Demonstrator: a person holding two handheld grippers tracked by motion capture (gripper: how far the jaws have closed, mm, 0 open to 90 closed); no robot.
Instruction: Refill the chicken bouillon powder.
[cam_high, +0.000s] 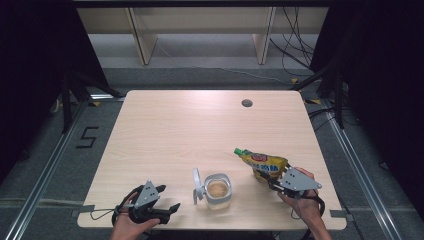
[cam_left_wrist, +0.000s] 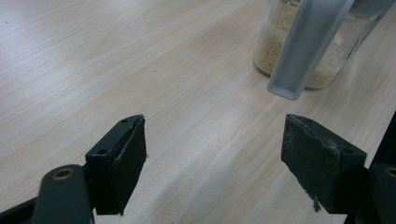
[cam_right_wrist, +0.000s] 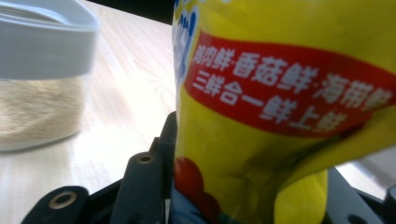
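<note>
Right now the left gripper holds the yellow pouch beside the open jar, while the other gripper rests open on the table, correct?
Not quite: the right gripper holds the pouch, as the high view shows. The left gripper rests open on the table near the open jar.

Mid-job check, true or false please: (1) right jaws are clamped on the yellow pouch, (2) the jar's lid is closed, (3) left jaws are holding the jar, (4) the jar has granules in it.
1. True: the right gripper is shut on the yellow pouch, green cap end pointing away.
2. False: the lid is flipped open, hanging at the side of the jar.
3. False: the left gripper is open and empty, resting on the table apart from the jar.
4. True: beige granules fill its lower part.
</note>
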